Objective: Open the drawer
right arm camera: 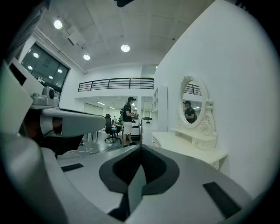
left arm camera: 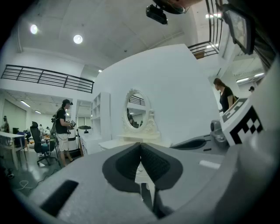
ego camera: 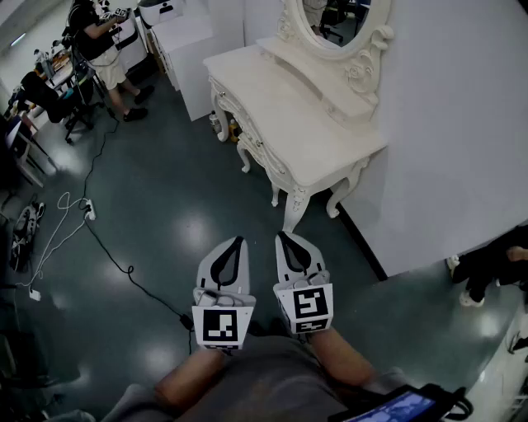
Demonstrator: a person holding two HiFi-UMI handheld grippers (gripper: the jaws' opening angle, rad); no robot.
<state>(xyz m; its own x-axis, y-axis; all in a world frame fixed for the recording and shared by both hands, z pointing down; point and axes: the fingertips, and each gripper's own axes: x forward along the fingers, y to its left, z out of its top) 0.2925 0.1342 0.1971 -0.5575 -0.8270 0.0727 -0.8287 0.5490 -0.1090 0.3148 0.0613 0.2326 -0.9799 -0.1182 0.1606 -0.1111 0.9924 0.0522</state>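
Observation:
A white carved dressing table [ego camera: 305, 124] with an oval mirror [ego camera: 334, 21] stands against the white wall, its drawer fronts [ego camera: 252, 140] facing the dark floor. My left gripper [ego camera: 237, 241] and right gripper [ego camera: 283, 236] hang side by side above the floor, short of the table's near legs and pointing toward it. Both are shut with nothing between the jaws. In the left gripper view the table [left arm camera: 124, 142] shows just past the closed left gripper [left arm camera: 141, 146]. The right gripper view has the table [right arm camera: 192, 146] to the right of the closed right gripper [right arm camera: 141, 148].
A person [ego camera: 103, 49] stands at the far left near chairs and desks. Cables [ego camera: 91, 222] trail over the floor on the left. A white cabinet [ego camera: 186, 49] stands beyond the table. Someone's legs [ego camera: 487, 272] show at the right by the wall.

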